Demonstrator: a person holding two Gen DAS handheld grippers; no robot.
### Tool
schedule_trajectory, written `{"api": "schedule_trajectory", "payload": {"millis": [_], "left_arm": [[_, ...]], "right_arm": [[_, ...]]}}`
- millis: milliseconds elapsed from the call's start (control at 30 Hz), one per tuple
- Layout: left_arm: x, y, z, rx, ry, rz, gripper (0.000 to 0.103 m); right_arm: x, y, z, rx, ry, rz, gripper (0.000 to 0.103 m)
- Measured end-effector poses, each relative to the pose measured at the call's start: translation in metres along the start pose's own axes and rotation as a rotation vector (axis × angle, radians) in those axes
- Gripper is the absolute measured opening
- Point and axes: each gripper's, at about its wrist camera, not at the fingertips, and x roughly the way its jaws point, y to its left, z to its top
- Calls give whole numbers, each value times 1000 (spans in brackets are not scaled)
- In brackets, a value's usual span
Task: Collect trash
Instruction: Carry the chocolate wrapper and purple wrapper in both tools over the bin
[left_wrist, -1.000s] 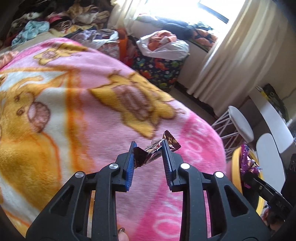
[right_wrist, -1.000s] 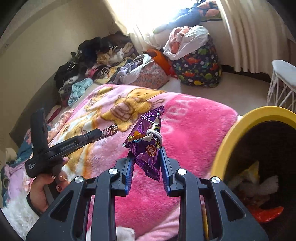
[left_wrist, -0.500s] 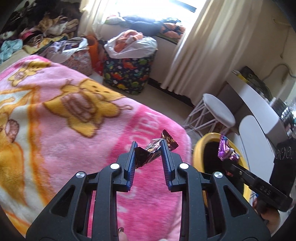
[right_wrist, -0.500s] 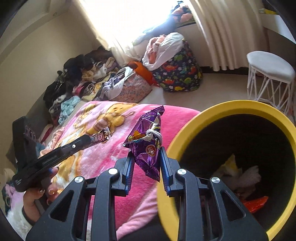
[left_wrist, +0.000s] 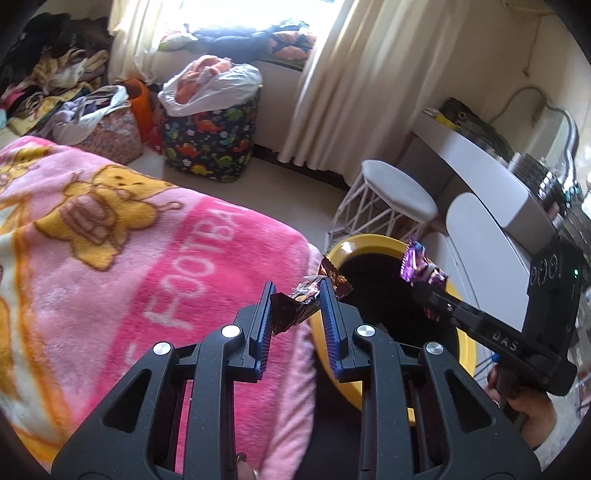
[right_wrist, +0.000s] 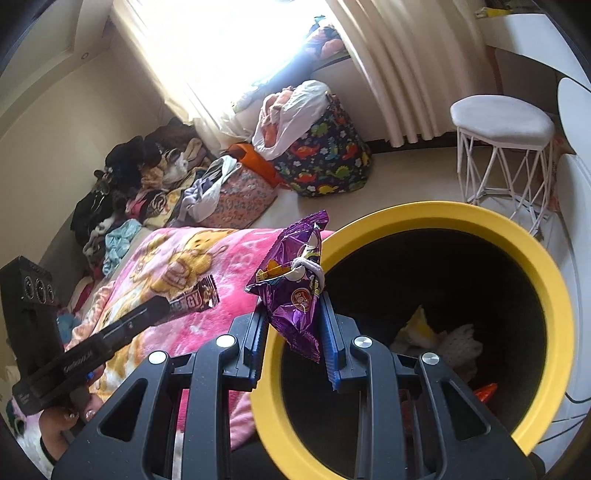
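Note:
My left gripper (left_wrist: 295, 291) is shut on a brown energy-bar wrapper (left_wrist: 301, 297), held over the pink blanket's edge just left of the yellow bin (left_wrist: 369, 243). In the right wrist view the same wrapper (right_wrist: 195, 299) sticks out of that gripper over the blanket. My right gripper (right_wrist: 291, 314) is shut on a purple snack bag (right_wrist: 295, 288) tied with a white band, hanging over the near rim of the yellow bin (right_wrist: 480, 221). The left wrist view shows the purple bag (left_wrist: 421, 269) above the bin's dark opening. Crumpled trash (right_wrist: 443, 339) lies inside the bin.
A pink cartoon blanket (left_wrist: 110, 240) covers the bed on the left. A white wire stool (right_wrist: 502, 122) stands beyond the bin, a dinosaur-print hamper (right_wrist: 325, 155) and piles of clothes (right_wrist: 147, 177) by the window, and a white desk (left_wrist: 480, 162) at right.
Both grippers have swung right, away from the bed towards the yellow bin. The purple bag now hangs over the bin's rim, and the brown wrapper has reached the blanket's edge.

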Motion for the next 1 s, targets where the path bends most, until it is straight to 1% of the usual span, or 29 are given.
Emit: {"api": "schedule_trajectory", "payload": {"millis": [467, 633, 1000], "left_arm": [[13, -51, -11, 113, 38, -53, 18], [19, -68, -15, 158, 56, -63, 18], [34, -98, -27, 233, 101, -84, 18]], "right_arm": [[-27, -33, 4, 50, -62, -68, 25], [-33, -49, 1, 73, -60, -106, 25], [-42, -72, -4, 115, -35, -142, 27]]}}
